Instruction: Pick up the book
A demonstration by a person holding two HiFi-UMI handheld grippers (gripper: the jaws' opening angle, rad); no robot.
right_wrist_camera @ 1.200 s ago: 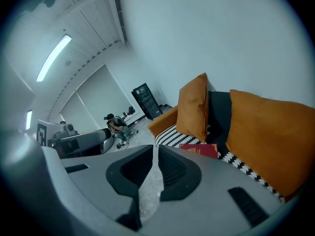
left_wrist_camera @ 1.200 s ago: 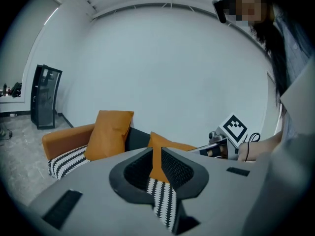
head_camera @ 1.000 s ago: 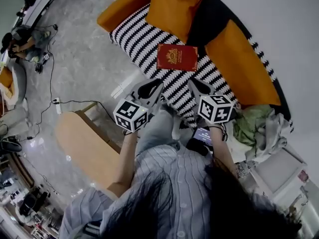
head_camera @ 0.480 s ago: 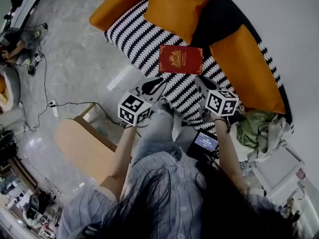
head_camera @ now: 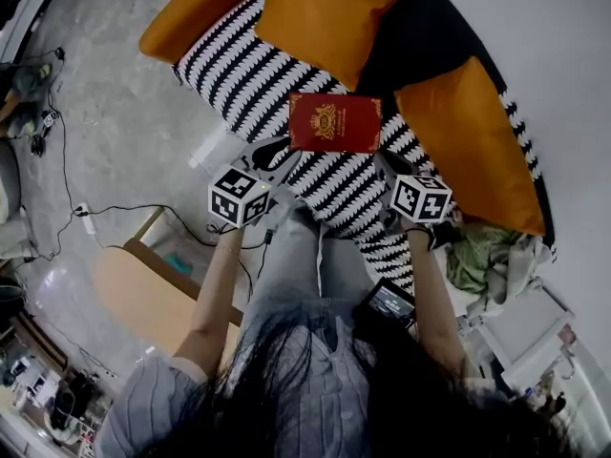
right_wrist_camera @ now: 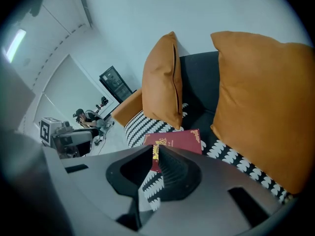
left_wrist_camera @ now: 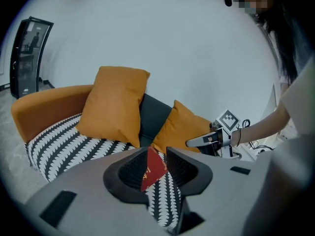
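Leaning over the sofa, the person points both tools at one target. Furthest left, the rounded orange fabric armrest (head_camera: 191, 22) borders the black-and-white zigzag-patterned seat cushion (head_camera: 239, 70). The left gripper (head_camera: 277, 151) hangs over that seat, just beside the near-left corner of the flat dark red hardcover book with a gold crest (head_camera: 334, 122). Its jaws have just been opening and stand a little apart with nothing between them. In the left gripper view the book (left_wrist_camera: 155, 168) only shows through the gap of the left gripper (left_wrist_camera: 157, 154), lying further along the seat. The book rests face up in the middle of the seat, in front of the large square orange cushion (head_camera: 325, 12) and to the left of a second orange cushion (head_camera: 468, 146). Off its near-right corner sits the right gripper (head_camera: 393, 163), jaws together and empty; its own view looks past them onto the cover (right_wrist_camera: 177, 140). To my eye this is the approach, with no grip made yet. The book lies flat on soft upholstery, so I would expect the left jaws to need more room, then one jaw slipped under the near edge. The right gripper would have to part its jaws too, or simply steady the far side.
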